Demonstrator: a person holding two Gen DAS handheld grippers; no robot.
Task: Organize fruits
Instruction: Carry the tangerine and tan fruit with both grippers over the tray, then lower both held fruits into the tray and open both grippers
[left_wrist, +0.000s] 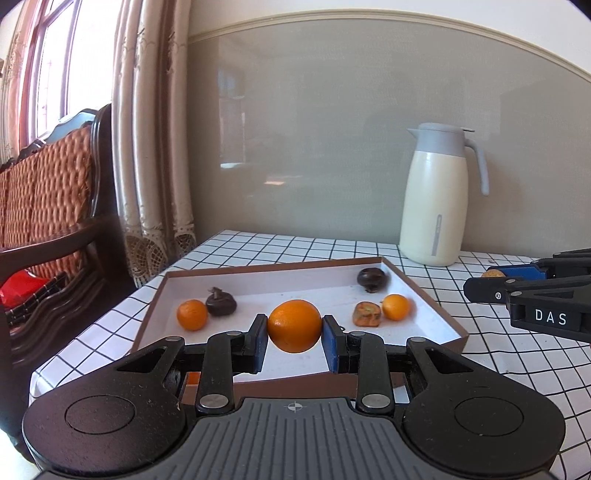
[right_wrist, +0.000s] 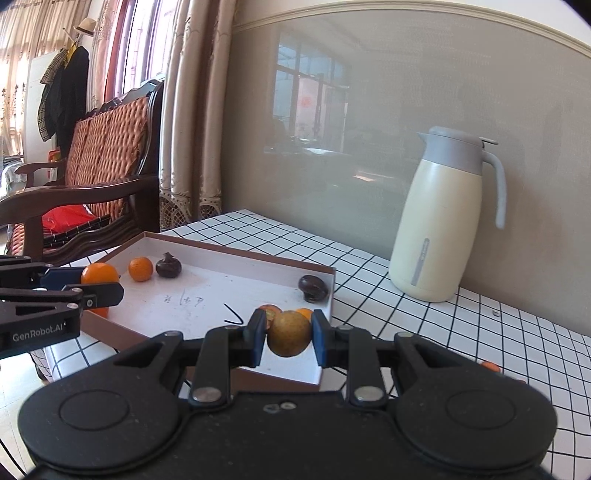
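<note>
Checked tablecloth (left_wrist: 480, 354) carries our shallow cardboard tray (left_wrist: 424, 291), with a cream thermos jug (left_wrist: 439, 199) behind it. Our left gripper (left_wrist: 294, 338) pinches an orange (left_wrist: 294, 325) above the tray's near edge; our right gripper (right_wrist: 289, 336) pinches a brownish-yellow fruit (right_wrist: 289, 333) over the tray's near right corner. Two small oranges (left_wrist: 192, 314), two dark fruits (left_wrist: 221, 302) and a cut piece (left_wrist: 366, 314) already lie inside. We should lower each fruit onto bare floor beside its own kind before spreading the fingers, so nothing rolls.

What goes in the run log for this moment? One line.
left tool shut on orange | right tool shut on brownish fruit | both over tray
</note>
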